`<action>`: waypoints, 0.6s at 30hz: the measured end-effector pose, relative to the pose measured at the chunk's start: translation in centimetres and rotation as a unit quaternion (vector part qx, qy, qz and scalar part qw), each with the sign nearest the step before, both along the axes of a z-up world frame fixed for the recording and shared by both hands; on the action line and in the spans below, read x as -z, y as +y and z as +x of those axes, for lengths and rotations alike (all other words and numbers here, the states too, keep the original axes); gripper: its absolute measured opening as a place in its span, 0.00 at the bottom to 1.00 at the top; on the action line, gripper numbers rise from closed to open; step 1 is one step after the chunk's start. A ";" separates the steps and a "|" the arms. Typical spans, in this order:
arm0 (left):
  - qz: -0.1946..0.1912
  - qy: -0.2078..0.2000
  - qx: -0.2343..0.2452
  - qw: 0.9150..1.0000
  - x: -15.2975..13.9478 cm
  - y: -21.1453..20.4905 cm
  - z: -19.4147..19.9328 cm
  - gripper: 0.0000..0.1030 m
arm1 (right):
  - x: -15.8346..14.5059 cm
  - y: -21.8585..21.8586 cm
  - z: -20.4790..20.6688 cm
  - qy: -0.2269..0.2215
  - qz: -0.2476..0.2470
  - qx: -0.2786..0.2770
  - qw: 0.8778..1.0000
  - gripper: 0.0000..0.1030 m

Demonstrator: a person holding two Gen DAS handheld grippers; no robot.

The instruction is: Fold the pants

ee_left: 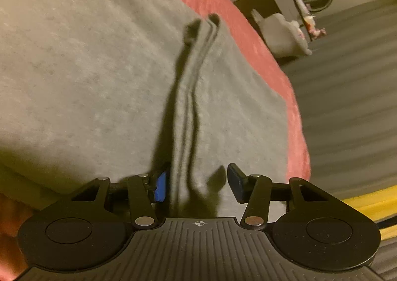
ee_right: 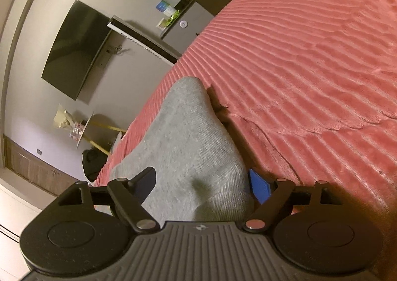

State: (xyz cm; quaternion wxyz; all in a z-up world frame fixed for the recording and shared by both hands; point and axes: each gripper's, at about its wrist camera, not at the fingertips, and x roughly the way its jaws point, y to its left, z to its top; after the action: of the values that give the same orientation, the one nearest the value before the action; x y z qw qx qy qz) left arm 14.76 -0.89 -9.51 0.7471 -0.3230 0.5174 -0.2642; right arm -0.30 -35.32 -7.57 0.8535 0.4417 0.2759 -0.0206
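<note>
Pants point(ee_left: 99, 70) sit on the pink bedspread point(ee_right: 310, 57); left gripper point(ee_left: 197, 183) and right gripper point(ee_right: 201, 185) both gape, fabric between their fingers.

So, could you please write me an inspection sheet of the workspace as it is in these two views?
Surface: bed with a ribbed pink blanket.
Job's things: grey pants lying on the blanket; a raised fold edge runs away from the left claw.
Clutter: nothing seen on the blanket.
Grippers: left claw open, fold edge between its fingers, touching only the blue pad; right claw has bunched pants cloth between its fingers, grip cannot be told.
Cables: a thin wire hangs beside the wall TV.
Surroundings: grey cabinet, white wall shelf, round side table, striped floor.
</note>
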 end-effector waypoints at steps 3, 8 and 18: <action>-0.001 0.023 0.008 1.000 0.4 -1.0 0.6 0.23 | -0.2 0.2 0.0 0.006 -0.008 -0.003 1.000 0.79; 0.003 0.013 -0.003 1.000 0.0 -1.2 0.1 0.15 | -1.4 0.4 -1.1 -0.001 -0.035 0.017 0.999 0.79; -0.039 0.009 -0.028 0.999 -1.8 -1.0 -0.6 0.14 | -2.1 3.6 -4.6 0.007 0.058 -0.041 0.997 0.86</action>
State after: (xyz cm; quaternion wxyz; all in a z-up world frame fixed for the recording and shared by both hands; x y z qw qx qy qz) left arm 14.20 -1.89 -7.75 0.7363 -0.3688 0.5043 -0.2598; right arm -4.90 -31.75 -5.45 0.8245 0.4788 0.3003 0.0269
